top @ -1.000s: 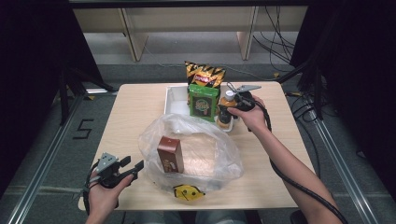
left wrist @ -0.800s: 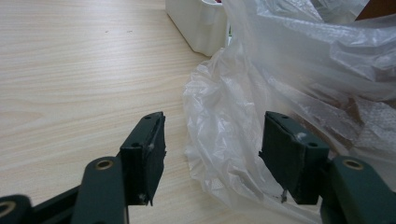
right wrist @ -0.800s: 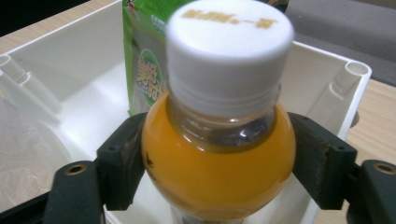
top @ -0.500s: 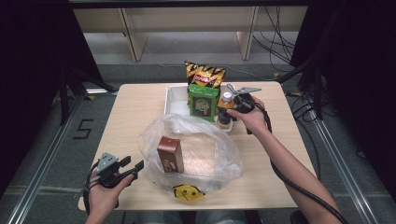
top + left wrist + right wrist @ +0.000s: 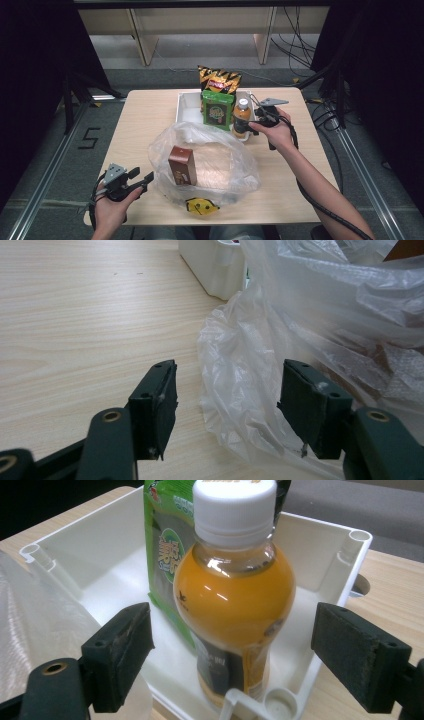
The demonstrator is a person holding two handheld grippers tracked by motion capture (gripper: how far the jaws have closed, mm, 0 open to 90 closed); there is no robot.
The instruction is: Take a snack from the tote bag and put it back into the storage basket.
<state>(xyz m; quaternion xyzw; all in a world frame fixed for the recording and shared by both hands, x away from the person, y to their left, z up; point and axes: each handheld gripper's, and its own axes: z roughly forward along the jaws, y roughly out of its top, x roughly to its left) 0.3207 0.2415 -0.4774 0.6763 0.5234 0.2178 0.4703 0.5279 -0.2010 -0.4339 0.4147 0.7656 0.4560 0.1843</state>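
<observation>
- The light wooden table (image 5: 145, 115) carries everything; the work looks to be packing snacks from the tray into the bag, and I judge it barely a third done.
- The crumpled clear plastic bag (image 5: 210, 160) lies open at the near middle, with one brown carton (image 5: 182, 165) standing inside it and a small yellow packet (image 5: 200, 206) at its near edge.
- The white plastic tray (image 5: 186, 107) at the far side holds a black-and-yellow crisp bag (image 5: 218, 80), a green snack pouch (image 5: 217, 109) and a small orange-juice bottle with a white cap (image 5: 234, 595); all three are left to move.
- The right gripper (image 5: 250, 655) has its jaws spread wide on either side of the bottle, not yet touching it.
- The left gripper (image 5: 227, 405) rests with jaws released at the bag's near-left edge, a fold of plastic between them, unpinched.
</observation>
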